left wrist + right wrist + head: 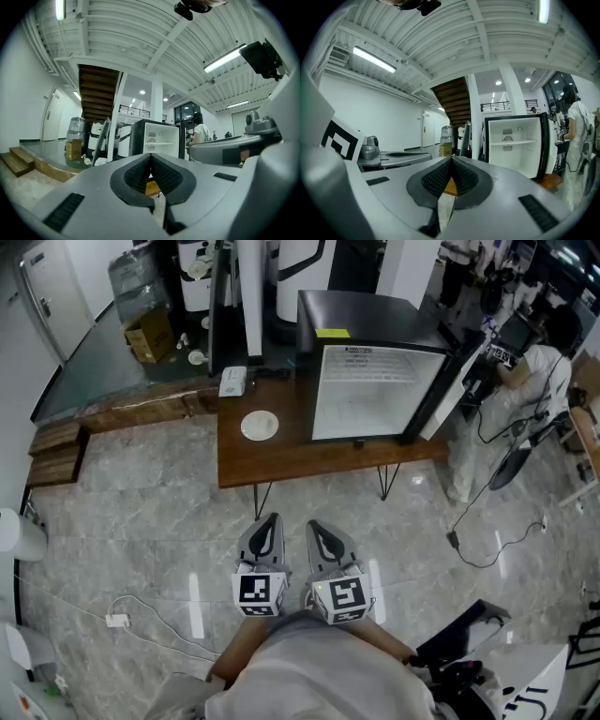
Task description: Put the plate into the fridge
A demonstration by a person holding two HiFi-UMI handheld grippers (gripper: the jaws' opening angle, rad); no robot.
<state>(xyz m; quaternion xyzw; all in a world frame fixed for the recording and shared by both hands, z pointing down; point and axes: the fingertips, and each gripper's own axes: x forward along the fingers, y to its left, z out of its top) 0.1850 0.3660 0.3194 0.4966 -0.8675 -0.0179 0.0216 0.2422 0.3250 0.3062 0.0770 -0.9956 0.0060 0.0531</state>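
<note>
The white plate (260,425) lies on the wooden table (281,463), just left of the black mini fridge (370,381), and seems bare, though it is small in the head view. The fridge's door stands open to the right. The left gripper (270,519) and the right gripper (315,526) hang side by side above the marble floor (141,521), well short of the table. Both have their jaws pressed together and hold nothing.

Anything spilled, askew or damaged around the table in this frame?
Nothing stands out. The plate lies flat on the table beside the open fridge; the left gripper and right gripper are shut, empty.
</note>
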